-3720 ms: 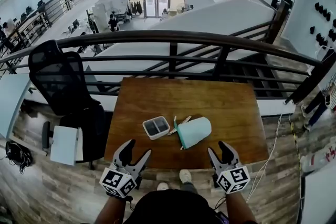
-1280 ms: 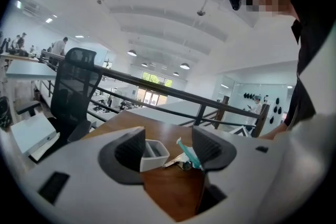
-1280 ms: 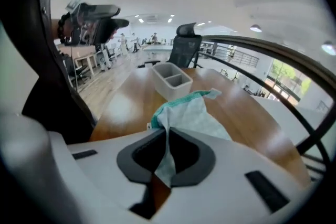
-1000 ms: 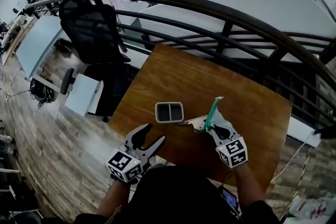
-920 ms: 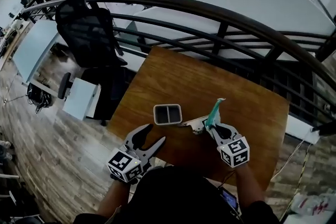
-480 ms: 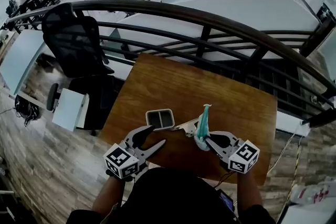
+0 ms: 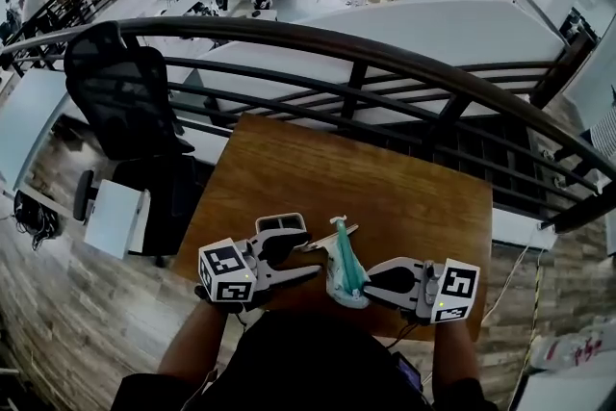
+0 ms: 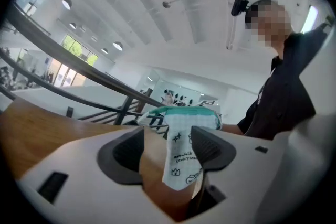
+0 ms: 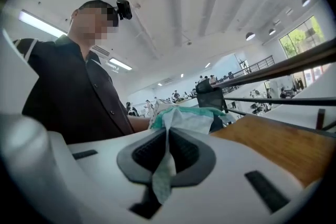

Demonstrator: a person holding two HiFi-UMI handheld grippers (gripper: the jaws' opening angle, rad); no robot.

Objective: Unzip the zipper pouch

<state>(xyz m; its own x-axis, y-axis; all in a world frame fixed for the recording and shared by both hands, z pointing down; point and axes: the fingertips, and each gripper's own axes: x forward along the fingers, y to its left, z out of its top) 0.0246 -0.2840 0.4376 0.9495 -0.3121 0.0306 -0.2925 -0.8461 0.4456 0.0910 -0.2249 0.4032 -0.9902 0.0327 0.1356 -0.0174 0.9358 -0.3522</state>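
The zipper pouch (image 7: pixel 344 269) is pale mint with a teal zipper edge and hangs in the air over the table's near edge. My right gripper (image 7: pixel 361 289) comes in from the right and is shut on it; in the right gripper view the fabric (image 9: pixel 181 118) is pinched between the pads. My left gripper (image 7: pixel 310 257) points at the pouch from the left. Its jaws have just been opening, and a printed corner of the pouch (image 8: pixel 184 149) hangs between the wide pads without being pressed.
On the wooden table (image 7: pixel 385 197) stands a small white two-part tray (image 7: pixel 281 224), with a pale thin item (image 7: pixel 343 229) beside it. A black railing (image 7: pixel 366 53) runs behind the table. A black office chair (image 7: pixel 120 96) and a white cabinet (image 7: pixel 111 217) stand at the left.
The right gripper has lifted the pouch off the table and drawn it toward me. The left gripper has swung right, up to the pouch, which now hangs between its jaws.
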